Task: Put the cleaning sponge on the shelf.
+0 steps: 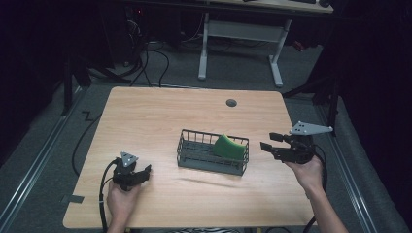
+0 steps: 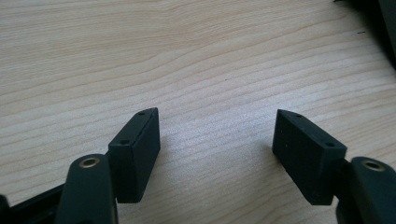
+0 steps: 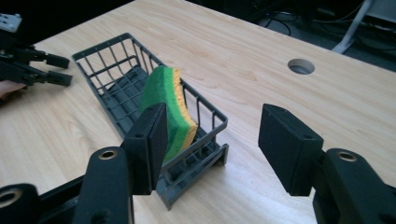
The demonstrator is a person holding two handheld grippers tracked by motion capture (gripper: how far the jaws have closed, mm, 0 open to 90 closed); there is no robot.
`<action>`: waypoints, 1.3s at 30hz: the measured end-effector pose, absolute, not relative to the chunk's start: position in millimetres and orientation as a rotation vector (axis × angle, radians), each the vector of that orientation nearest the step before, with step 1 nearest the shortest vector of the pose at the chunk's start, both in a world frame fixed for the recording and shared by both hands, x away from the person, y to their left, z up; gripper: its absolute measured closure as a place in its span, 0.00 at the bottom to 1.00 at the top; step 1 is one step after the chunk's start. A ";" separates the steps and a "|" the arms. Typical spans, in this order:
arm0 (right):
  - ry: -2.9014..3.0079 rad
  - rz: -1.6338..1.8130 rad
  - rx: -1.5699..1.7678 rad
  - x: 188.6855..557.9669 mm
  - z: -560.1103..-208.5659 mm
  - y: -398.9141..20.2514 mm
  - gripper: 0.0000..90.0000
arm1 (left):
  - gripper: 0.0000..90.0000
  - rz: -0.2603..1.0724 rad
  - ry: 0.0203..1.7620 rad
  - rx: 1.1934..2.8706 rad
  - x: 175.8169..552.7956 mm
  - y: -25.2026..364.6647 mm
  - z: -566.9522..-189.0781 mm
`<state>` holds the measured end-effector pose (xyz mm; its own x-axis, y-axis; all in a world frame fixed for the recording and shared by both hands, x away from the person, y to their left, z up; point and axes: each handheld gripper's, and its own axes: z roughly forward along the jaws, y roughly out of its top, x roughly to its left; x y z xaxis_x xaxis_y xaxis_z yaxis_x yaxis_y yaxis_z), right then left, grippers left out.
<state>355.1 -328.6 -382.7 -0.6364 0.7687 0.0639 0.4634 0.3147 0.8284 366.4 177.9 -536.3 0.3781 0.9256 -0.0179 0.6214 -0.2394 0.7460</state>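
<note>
Leaning sponge [image 1: 228, 146] inside wire basket [image 1: 190, 156]

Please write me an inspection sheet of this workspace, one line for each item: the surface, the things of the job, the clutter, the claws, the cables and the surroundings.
Surface: light wooden table, round grommet hole near its far edge.
Job's things: dark wire basket mid-table; green and yellow sponge stands on edge, tilted, at its right end.
Clutter: nothing seen.
Claws: left claw open, low over bare table near the front left; right claw open, empty, right of the basket and apart from it.
Cables: black cable trails from the left claw over the table's near edge; more cables lie on the floor.
Surroundings: dark room, grey floor, white desk frame behind.
</note>
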 end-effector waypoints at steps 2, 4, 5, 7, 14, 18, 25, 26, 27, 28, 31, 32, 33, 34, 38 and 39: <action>2.244 1.221 1.105 352.0 -386.6 -330.0 0.47 | 0.36 0.574 1.330 1.963 366.4 177.9 -536.3; 2.236 1.233 1.125 349.1 -391.1 -333.7 0.47 | 0.36 0.574 1.330 1.963 366.4 177.9 -536.4; 2.232 1.233 1.137 347.7 -393.0 -335.6 0.47 | 0.36 0.575 1.330 1.963 366.5 177.9 -536.4; 2.211 1.248 1.156 344.6 -396.1 -339.9 0.47 | 0.36 0.574 1.330 1.963 366.4 177.9 -536.3; 2.167 1.255 1.205 335.1 -406.2 -349.3 0.47 | 0.36 0.575 1.330 1.963 366.4 177.9 -536.3; 2.146 1.262 1.229 330.6 -414.1 -352.5 0.47 | 0.36 0.575 1.330 1.963 366.4 177.9 -536.3; 2.102 1.264 1.268 321.0 -430.4 -356.1 0.47 | 0.36 0.575 1.329 1.963 366.4 177.8 -536.4; 2.098 1.267 1.275 319.6 -433.8 -356.4 0.47 | 0.36 0.575 1.329 1.964 366.4 177.8 -536.4; 2.096 1.265 1.284 318.3 -437.3 -356.6 0.47 | 0.36 0.575 1.329 1.963 366.4 177.8 -536.4; 2.094 1.260 1.290 317.2 -440.7 -356.8 0.47 | 0.36 0.575 1.330 1.963 366.4 177.8 -536.4; 2.084 1.265 1.315 314.4 -449.6 -357.9 0.48 | 0.36 0.575 1.330 1.963 366.4 177.7 -536.4; 2.080 1.266 1.328 313.6 -452.2 -358.1 0.47 | 0.36 0.576 1.330 1.963 366.4 177.7 -536.4; 2.080 1.262 1.328 313.3 -454.1 -358.5 0.47 | 0.36 0.576 1.330 1.964 366.4 177.7 -536.3; 2.076 1.261 1.335 312.9 -457.3 -358.9 0.47 | 0.36 0.576 1.330 1.963 366.4 177.7 -536.4; 2.065 1.264 1.364 312.9 -466.6 -360.5 0.47 | 0.36 0.576 1.330 1.963 366.4 177.7 -536.4; 2.063 1.264 1.369 313.3 -468.9 -361.0 0.47 | 0.36 0.576 1.330 1.963 366.4 177.7 -536.4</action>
<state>313.3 -361.0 -468.9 -0.4661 0.8681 0.1707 0.5459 0.1304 0.8276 366.4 177.7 -536.4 0.3778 0.9257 -0.0168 0.6212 -0.2399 0.7460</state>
